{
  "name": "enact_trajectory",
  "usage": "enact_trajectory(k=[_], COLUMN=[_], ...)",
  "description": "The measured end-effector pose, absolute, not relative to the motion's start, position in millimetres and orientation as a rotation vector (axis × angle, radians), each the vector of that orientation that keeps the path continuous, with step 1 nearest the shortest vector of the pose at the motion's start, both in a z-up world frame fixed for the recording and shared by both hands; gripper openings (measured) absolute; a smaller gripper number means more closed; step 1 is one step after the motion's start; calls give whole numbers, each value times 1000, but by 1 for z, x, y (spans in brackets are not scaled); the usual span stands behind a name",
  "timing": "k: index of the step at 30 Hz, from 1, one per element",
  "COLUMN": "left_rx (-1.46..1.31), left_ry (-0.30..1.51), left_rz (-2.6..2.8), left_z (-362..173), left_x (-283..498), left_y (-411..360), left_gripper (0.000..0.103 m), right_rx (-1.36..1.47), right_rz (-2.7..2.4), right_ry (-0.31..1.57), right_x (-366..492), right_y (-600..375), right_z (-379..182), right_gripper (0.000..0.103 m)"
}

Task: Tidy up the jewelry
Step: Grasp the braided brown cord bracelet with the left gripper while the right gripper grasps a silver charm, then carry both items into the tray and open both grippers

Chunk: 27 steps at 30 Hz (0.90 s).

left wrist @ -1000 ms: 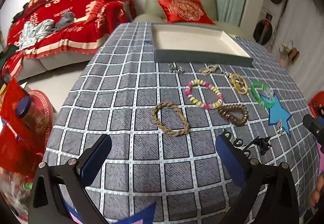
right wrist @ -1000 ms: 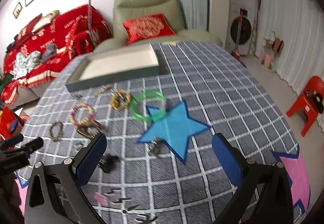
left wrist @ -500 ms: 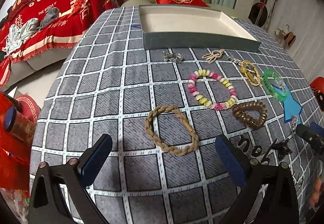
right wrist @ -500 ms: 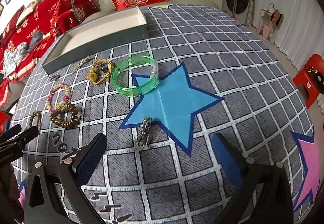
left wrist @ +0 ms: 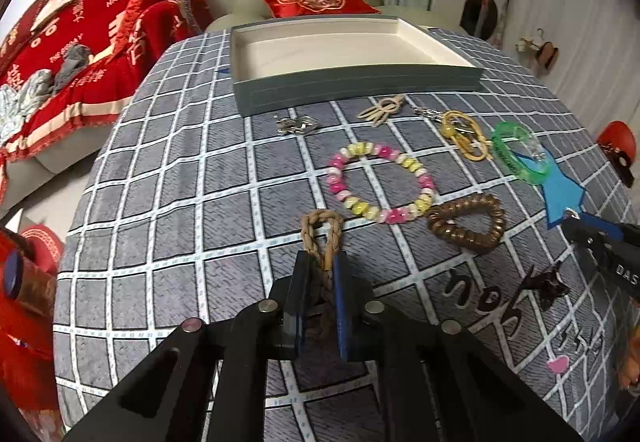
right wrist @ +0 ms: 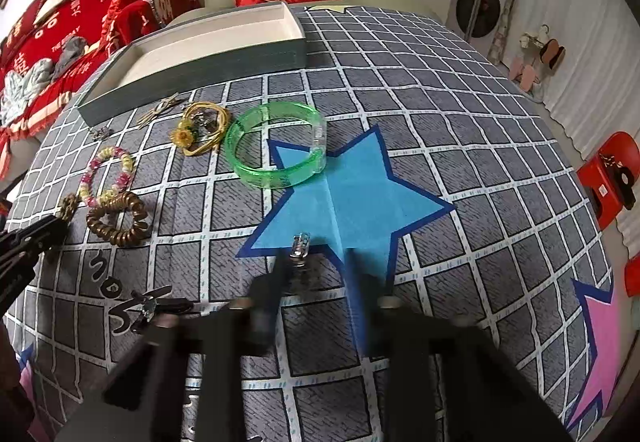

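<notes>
My left gripper (left wrist: 321, 274) is shut on the tan braided rope bracelet (left wrist: 322, 230), squeezed into a narrow loop on the checked cloth. My right gripper (right wrist: 316, 278) is blurred, its fingers part-way closed around a small silver clip (right wrist: 300, 246) at the blue star's edge; no clear contact shows. An empty grey tray (left wrist: 344, 50) with a cream floor stands at the far side, also in the right wrist view (right wrist: 192, 58). A pink-yellow bead bracelet (left wrist: 380, 182), brown coil hair tie (left wrist: 466, 222), gold keyring (left wrist: 464, 134) and green bangle (right wrist: 276, 144) lie between.
A silver charm (left wrist: 296, 124) and a beige knot ornament (left wrist: 382, 108) lie before the tray. A black hair clip (left wrist: 546, 284) lies near the right gripper. Sofa and armchair stand behind the table; a red stool (right wrist: 612, 174) stands at right.
Both grippers dropped toward the cloth. The left one closed on the rope bracelet and pinched it narrow. The right one's fingers came inward around the silver clip.
</notes>
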<state>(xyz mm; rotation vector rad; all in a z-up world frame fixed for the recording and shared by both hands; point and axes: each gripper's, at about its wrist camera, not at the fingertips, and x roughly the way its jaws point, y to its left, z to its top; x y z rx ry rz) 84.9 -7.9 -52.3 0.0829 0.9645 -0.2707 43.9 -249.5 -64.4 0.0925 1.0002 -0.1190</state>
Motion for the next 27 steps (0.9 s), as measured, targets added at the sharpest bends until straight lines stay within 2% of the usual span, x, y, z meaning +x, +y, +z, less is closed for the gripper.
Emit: enact_trajectory(k=[7,14,27], left_rx=[-44,-81,-75], left_ry=[982,927,835], left_rz=[-339,-380,-409], left_z=[-42,-1,75], left_x=[85,92,174], left_y=[6,11,3], left_gripper=[27,27,27], right_rx=[232,321,295], right_rz=[-32,49,177], right_ry=[980,935,878], right_x=[42,58,157], right_y=[-262,-270,-264], right_z=[-54,-16,53], right_gripper=[14,14,14])
